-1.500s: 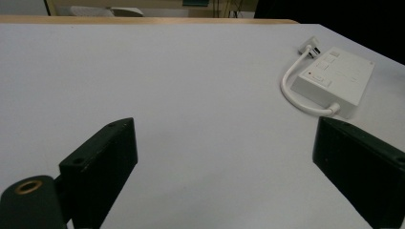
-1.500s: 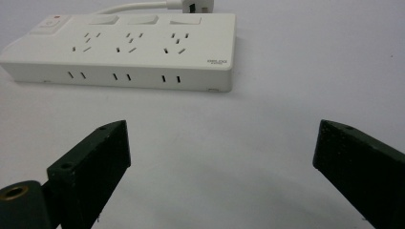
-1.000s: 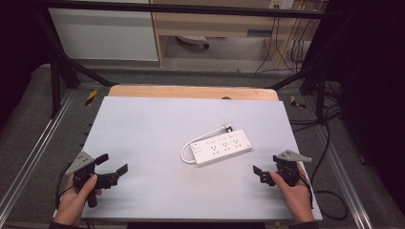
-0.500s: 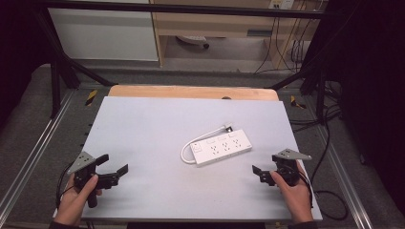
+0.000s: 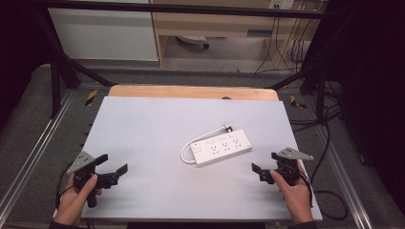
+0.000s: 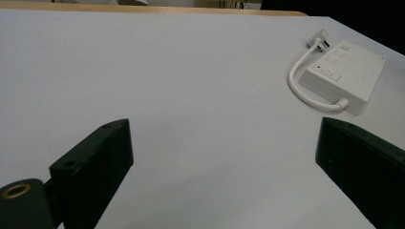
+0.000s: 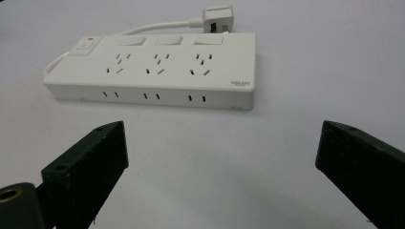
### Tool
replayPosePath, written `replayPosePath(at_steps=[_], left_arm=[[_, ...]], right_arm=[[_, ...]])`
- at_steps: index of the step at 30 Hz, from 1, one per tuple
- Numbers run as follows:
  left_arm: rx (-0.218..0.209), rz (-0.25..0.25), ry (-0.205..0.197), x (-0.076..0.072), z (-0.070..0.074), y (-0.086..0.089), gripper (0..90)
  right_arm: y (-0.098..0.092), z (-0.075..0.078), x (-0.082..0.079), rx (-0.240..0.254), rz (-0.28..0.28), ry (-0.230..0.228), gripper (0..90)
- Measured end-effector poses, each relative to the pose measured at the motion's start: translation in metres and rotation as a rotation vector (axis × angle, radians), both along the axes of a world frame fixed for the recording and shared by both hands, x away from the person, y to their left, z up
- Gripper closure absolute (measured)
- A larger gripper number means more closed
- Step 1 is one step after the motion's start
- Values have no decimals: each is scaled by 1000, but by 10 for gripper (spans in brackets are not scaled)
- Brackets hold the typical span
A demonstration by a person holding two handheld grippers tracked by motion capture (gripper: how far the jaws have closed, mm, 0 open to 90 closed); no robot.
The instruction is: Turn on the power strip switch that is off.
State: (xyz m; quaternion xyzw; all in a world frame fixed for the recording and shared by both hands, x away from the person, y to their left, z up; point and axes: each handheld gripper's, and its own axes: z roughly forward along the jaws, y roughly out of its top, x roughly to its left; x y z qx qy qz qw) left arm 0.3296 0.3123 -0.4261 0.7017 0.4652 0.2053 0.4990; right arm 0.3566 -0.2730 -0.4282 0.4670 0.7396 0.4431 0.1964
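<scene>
A white power strip [image 5: 222, 147] lies flat on the pale table [image 5: 157, 119], right of the middle, with its short cable looped round to a plug [image 5: 228, 128] at its far side. My left gripper [image 5: 113, 163] is held low at the front left, open, far from the strip [image 6: 346, 74], nothing between its jaws. My right gripper [image 5: 265, 162] is held at the front right, open and empty, a short way from the strip [image 7: 157, 64], whose sockets and red-marked switch face up. The plug [image 7: 217, 12] rests on the table behind the strip.
A wooden board edge [image 5: 191, 91] runs along the table's far side. Metal frame rails [image 5: 28, 152] flank the table left and right, and black cables [image 5: 329, 143] trail on the floor to the right.
</scene>
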Motion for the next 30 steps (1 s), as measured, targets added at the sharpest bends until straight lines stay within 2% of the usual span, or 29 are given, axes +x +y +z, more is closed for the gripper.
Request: replayPosePath(at_steps=[16, 30], left_arm=[[5, 0, 3, 0, -1, -1, 55], [8, 1, 12, 0, -2, -1, 56]], right_arm=[[2, 12, 5, 25, -32, -19, 40], [4, 37, 22, 22, -25, -51, 40]])
